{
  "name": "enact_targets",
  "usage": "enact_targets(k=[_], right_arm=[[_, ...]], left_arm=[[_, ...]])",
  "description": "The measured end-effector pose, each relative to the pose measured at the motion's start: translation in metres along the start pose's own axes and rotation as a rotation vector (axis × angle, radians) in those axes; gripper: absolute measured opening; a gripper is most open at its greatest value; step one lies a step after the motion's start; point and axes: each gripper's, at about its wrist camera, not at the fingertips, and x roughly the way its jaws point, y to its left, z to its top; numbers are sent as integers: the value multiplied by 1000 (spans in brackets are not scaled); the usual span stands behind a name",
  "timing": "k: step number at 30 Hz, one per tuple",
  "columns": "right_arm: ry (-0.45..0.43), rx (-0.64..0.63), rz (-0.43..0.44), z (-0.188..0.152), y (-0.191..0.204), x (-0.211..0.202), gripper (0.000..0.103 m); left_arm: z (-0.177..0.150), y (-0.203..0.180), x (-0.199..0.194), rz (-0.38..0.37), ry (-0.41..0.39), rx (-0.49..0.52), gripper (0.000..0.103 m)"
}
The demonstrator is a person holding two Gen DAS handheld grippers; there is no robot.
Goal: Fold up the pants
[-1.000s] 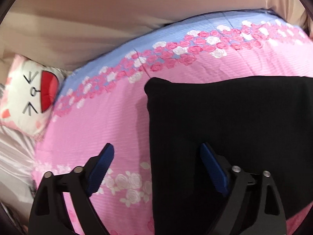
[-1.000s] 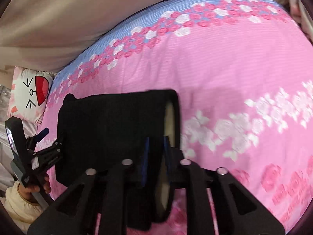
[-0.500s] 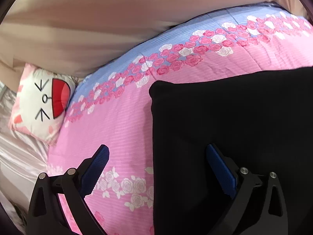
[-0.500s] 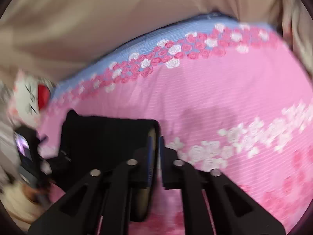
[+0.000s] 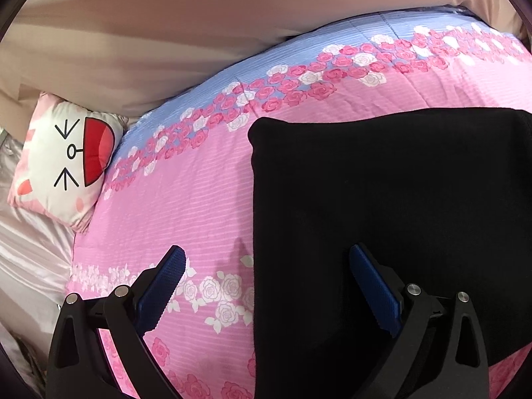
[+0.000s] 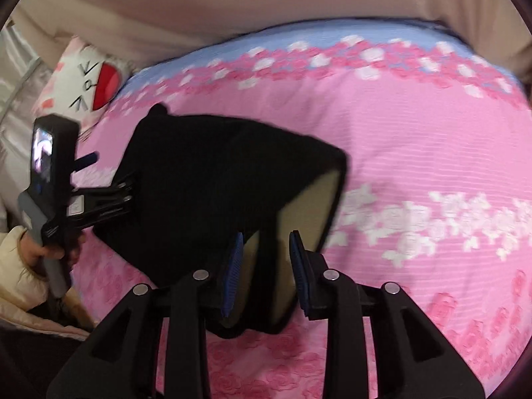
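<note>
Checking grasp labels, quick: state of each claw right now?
Left claw: open, holding nothing, over the edge of the black pants.
Right claw: partly open around the pants' edge; whether it grips cannot be told.

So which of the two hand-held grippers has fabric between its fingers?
The right hand-held gripper: the edge of the black pants sits between its fingers. The left hand-held gripper is wide open, holding nothing.

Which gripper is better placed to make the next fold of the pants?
Right. The right gripper has the raised edge of the black pants between its fingers; the left gripper hovers open over their other edge, holding nothing.
</note>
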Motion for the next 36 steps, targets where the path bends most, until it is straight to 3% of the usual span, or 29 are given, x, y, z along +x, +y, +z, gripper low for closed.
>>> enact_targets(k=[4,6,7,8,10,15,19,20,21,22,24,27,30,32,36], right_arm=[[25,60,154,12,-16,22,30],[49,44,167,15,-16,27,29],[50,32,180,14,-17,25,24],[39,38,224,14,-23,20,13],[41,91,322,8,-44,14,10],[107,80,360,7,-48,28,14],[123,-10,359,16,-22,33,41],[118,-27,357,18,-17,34,41],[110,-50,339,19,-14,36,39],[119,-62,309,20,-13,39,18],[100,-44,318,22,-19,31,9],[19,-30,296,23,-34,5,7],[82,41,249,10,-57,30,7],[42,49,245,12,-53,27,8],[42,102,249,7,-57,26,16]], left_arm=[[1,-1,1,8,9,5,98],[1,-2,1,17,7,13,98],[1,-2,2,19,7,14,98],[1,-2,2,22,7,15,98],[1,-2,2,19,9,12,98],[1,-2,2,31,5,12,98],[1,-3,1,51,7,9,98],[2,-2,1,49,12,3,98],[2,-2,1,46,16,-2,98],[2,0,2,41,21,-10,98],[3,1,3,27,34,-25,98],[4,2,4,-2,49,-27,98],[4,-2,5,-49,50,-30,98],[4,-8,5,-13,41,-12,98],[5,-10,3,0,37,-10,98]])
